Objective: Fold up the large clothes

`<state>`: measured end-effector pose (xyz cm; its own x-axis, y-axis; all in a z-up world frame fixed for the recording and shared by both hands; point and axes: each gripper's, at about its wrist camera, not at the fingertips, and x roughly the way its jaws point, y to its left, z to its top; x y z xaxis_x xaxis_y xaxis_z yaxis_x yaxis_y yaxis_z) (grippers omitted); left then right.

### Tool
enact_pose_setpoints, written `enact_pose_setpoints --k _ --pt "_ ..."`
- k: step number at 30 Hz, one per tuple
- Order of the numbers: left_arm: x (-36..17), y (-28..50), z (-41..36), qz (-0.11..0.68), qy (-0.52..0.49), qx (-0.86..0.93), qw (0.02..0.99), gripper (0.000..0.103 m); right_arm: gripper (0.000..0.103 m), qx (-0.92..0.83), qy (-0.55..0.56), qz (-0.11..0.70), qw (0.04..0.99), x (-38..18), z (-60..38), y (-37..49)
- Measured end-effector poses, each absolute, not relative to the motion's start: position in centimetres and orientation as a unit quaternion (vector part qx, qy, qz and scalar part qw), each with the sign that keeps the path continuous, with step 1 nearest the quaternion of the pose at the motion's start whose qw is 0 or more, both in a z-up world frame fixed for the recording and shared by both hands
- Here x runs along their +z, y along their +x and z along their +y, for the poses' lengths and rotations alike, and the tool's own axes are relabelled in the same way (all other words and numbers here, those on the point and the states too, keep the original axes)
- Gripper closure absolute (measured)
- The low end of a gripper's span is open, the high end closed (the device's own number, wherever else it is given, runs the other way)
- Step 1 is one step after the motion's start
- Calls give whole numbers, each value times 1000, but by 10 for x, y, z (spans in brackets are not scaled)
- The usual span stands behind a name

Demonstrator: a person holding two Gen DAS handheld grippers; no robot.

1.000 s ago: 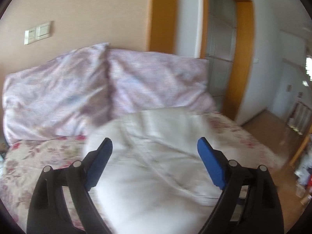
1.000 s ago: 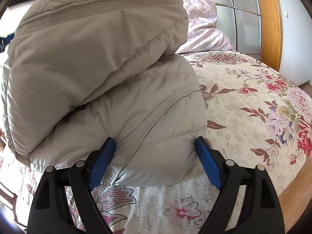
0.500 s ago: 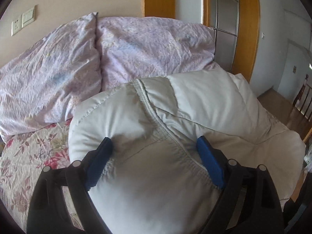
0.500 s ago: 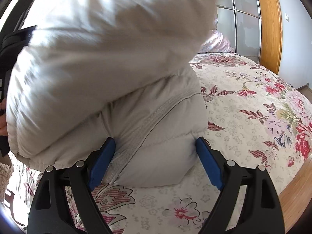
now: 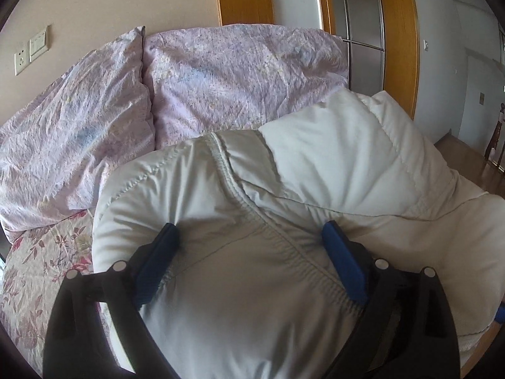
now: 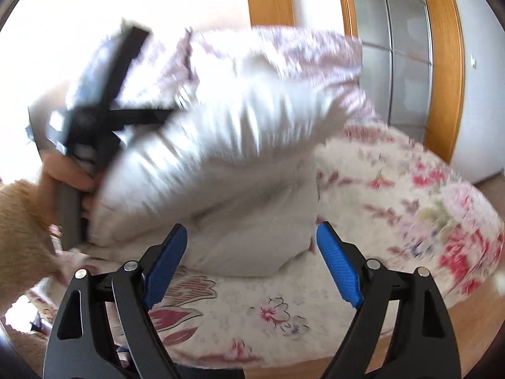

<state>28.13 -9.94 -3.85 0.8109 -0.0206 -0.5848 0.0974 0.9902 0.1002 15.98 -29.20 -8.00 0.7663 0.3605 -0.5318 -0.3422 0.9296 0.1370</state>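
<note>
A pale grey puffy down jacket (image 5: 315,189) lies bundled on the floral bed. My left gripper (image 5: 249,237) has its jaws wide open, and the jacket's padded fabric bulges between the blue pads, pressed from above. In the blurred right wrist view the jacket (image 6: 227,158) sits just ahead of my right gripper (image 6: 249,237), which is open and empty, its pads apart over the bedsheet at the jacket's near edge. The left gripper's black frame (image 6: 104,120) and the hand holding it show at the jacket's left side.
Two lilac pillows (image 5: 157,94) lean against the beige wall behind the jacket. The floral bedsheet (image 6: 410,195) spreads to the right, its edge near the wooden floor. An orange-framed glass door (image 5: 366,31) stands at the back right.
My left gripper came down onto the jacket and pressed the upper fold flat. My right gripper drew back from the jacket's edge, and its view is now motion-blurred.
</note>
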Motion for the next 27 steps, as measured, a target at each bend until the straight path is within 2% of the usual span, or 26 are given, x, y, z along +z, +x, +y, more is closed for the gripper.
enact_pose_setpoints --k 5,10,12,14,17,20,21,27 --pt "-17 265 -81 302 20 -52 952 8 17 209 26 225 951 -13 -300 159" --pt "3 256 -50 296 -1 -32 955 7 18 250 41 242 937 34 -263 209" --pt "7 255 -39 294 -1 -18 956 7 26 264 38 244 932 44 -244 229" --pt "8 256 -30 296 -2 -7 955 7 29 269 24 243 932 56 -219 249" --pt "8 260 -21 304 -8 1 953 7 37 262 20 266 927 61 -191 287" --pt "5 267 -16 309 -11 6 951 7 50 244 25 302 921 52 -177 323" --pt "4 270 -15 312 -11 7 950 7 57 237 25 311 920 47 -176 333" --pt "-9 282 -15 326 -8 10 945 7 65 178 31 347 920 13 -193 372"
